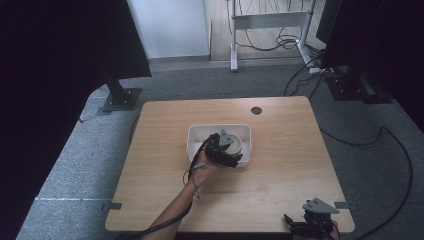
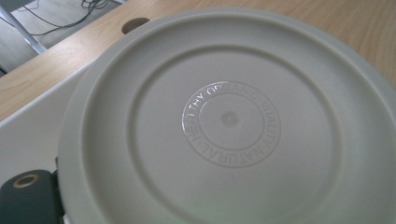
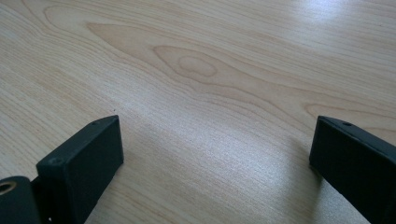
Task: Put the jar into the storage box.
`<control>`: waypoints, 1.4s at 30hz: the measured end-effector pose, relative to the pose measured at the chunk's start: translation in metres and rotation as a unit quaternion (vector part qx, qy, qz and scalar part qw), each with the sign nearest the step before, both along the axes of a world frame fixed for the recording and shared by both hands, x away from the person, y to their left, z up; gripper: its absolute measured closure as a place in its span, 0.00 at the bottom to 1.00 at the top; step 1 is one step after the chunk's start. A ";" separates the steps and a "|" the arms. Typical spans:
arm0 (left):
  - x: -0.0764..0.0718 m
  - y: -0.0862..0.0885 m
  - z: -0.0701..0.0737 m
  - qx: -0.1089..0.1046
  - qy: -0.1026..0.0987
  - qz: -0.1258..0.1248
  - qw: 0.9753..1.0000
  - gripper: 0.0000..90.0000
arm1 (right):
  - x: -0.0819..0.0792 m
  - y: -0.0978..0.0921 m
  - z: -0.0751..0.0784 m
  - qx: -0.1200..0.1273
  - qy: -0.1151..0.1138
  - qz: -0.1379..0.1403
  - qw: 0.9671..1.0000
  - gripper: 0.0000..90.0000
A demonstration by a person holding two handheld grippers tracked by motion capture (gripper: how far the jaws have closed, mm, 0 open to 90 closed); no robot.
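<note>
A round off-white plate (image 2: 224,121) with embossed lettering in a ring around its middle lies very close in front of my left gripper (image 1: 225,152). It sits in a white bin (image 1: 200,131) at the table's centre and shows there as a grey disc (image 1: 234,143). One black finger (image 2: 28,196) stands at the far lower left of the left gripper view; the plate's rim covers the rest of the jaws. My right gripper (image 3: 217,126) rests low over bare wood at the table's front right corner (image 1: 297,225), open and empty.
The wooden table (image 1: 280,165) has a round cable hole (image 1: 256,110) at the back. A cable trails from the left gripper along the forearm (image 1: 170,215). Monitor stands, desk legs and floor cables lie beyond the table.
</note>
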State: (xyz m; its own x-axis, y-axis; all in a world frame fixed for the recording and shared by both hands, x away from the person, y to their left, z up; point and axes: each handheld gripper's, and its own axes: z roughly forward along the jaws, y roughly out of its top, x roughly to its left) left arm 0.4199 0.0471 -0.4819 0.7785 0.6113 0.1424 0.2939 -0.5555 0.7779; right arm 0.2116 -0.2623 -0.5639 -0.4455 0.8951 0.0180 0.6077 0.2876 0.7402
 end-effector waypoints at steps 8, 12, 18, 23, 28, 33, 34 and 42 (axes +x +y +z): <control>0.011 -0.004 -0.008 -0.003 -0.001 0.014 1.000 0.11 | 0.000 0.000 0.000 0.000 0.000 0.000 1.000 0.03; 0.015 -0.006 -0.015 -0.003 0.001 0.020 1.000 0.11 | 0.000 0.000 0.000 0.000 0.000 0.001 1.000 0.03; 0.019 -0.008 -0.026 -0.004 0.007 0.035 0.999 0.11 | 0.000 0.000 0.000 0.000 -0.001 0.001 1.000 0.03; 0.019 -0.010 -0.031 0.005 0.005 0.040 0.999 0.11 | 0.000 0.000 0.000 0.000 -0.001 0.001 1.000 0.03; 0.018 -0.012 -0.032 0.015 0.001 0.042 0.999 0.11 | 0.000 0.000 0.000 0.000 -0.001 0.001 1.000 0.03; 0.015 -0.015 -0.034 0.023 0.006 0.048 0.999 0.11 | 0.000 0.000 0.000 0.000 -0.001 0.001 1.000 0.03; 0.014 -0.016 -0.035 0.024 0.007 0.050 0.998 0.11 | 0.000 0.000 0.000 0.000 -0.001 0.001 1.000 0.03; 0.016 -0.016 -0.041 0.015 0.026 0.066 0.997 0.11 | 0.000 0.000 0.000 0.000 -0.001 0.001 1.000 0.03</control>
State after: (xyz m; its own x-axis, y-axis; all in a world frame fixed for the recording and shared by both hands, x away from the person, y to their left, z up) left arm 0.4358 0.0315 -0.5230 0.6987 0.7046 0.1235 0.4051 -0.5321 0.7435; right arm 0.2115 -0.2625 -0.5640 -0.4475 0.8941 0.0175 0.6060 0.2887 0.7412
